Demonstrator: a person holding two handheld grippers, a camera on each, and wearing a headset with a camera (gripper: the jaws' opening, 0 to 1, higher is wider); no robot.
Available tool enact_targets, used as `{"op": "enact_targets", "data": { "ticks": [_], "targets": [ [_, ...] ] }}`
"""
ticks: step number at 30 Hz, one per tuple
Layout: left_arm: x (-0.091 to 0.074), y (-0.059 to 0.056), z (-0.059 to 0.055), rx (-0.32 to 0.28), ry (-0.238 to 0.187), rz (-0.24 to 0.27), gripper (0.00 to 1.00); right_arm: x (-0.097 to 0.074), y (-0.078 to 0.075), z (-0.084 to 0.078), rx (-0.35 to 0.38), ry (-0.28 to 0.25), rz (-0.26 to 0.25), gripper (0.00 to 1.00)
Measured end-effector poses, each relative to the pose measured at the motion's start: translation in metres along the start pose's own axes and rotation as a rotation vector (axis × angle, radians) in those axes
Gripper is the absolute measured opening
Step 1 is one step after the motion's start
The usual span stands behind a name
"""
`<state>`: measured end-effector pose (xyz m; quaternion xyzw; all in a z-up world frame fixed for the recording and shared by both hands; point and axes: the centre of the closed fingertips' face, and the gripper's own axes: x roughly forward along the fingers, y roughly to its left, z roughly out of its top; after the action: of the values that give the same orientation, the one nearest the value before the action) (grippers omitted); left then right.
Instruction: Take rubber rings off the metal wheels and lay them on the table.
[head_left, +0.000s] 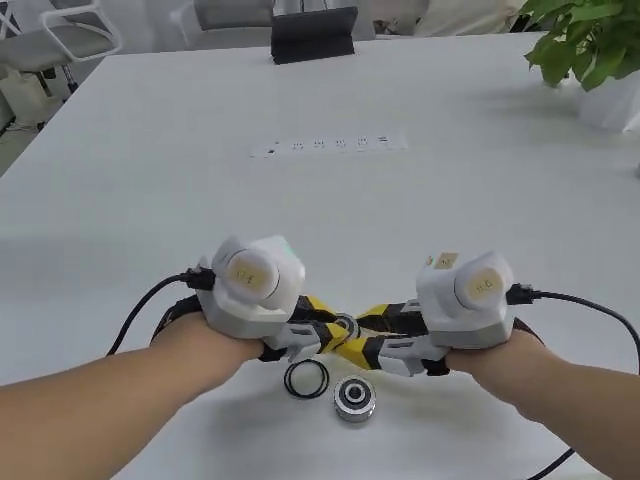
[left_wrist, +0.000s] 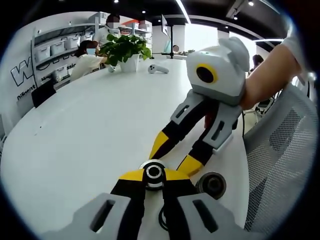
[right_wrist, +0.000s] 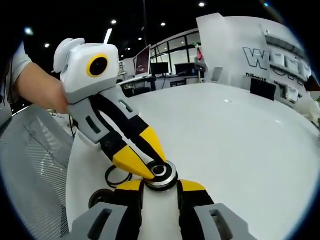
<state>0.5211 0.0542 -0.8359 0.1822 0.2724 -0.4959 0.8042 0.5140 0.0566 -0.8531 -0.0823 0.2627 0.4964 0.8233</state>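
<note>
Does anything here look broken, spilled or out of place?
Nothing stands out. A thin black rubber ring lies flat on the white table beside a round metal wheel, and the left gripper and right gripper meet on a second metal wheel.

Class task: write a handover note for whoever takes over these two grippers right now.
Left gripper: shut on a wheel, held between both grippers.
Right gripper: jaws at that wheel's rim; whether it grips is unclear.
Done: one ring lies loose on the table, beside a second wheel.
Left: pull the ring off the held wheel, if one is still on it, and lay it down.
</note>
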Motion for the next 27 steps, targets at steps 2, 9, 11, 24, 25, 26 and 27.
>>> {"op": "enact_targets", "data": {
  "ticks": [2, 9, 11, 24, 25, 26, 27],
  "targets": [
    [0.0, 0.0002, 0.0, -0.001, -0.001, 0.001, 0.07, -0.0014, 0.0002, -0.0004, 0.0, -0.001, -0.004, 0.23],
    [0.0002, 0.0004, 0.0002, -0.005, -0.003, 0.005, 0.07, -0.0043, 0.0013, -0.0012, -0.004, -0.003, -0.016, 0.2],
    [0.0002, 0.0004, 0.0003, -0.006, -0.003, 0.006, 0.07, -0.0051, 0.0013, -0.0014, -0.004, -0.003, -0.018, 0.19],
    [0.0004, 0.0006, 0.0002, -0.009, -0.004, 0.01, 0.07, -0.0087, 0.001, -0.0022, -0.006, -0.009, -0.027, 0.13],
    [0.0005, 0.0007, 0.0001, -0.009, -0.004, 0.01, 0.07, -0.0087, 0.001, -0.0021, -0.008, -0.01, -0.028, 0.13],
    [0.0005, 0.0007, 0.0001, -0.009, -0.004, 0.01, 0.07, -0.0088, 0.0008, -0.0023, -0.008, -0.01, -0.029, 0.13],
    [0.0005, 0.0007, 0.0001, -0.01, -0.005, 0.01, 0.07, -0.0087, 0.0007, -0.0024, -0.007, -0.01, -0.028, 0.13]
  ]
}}
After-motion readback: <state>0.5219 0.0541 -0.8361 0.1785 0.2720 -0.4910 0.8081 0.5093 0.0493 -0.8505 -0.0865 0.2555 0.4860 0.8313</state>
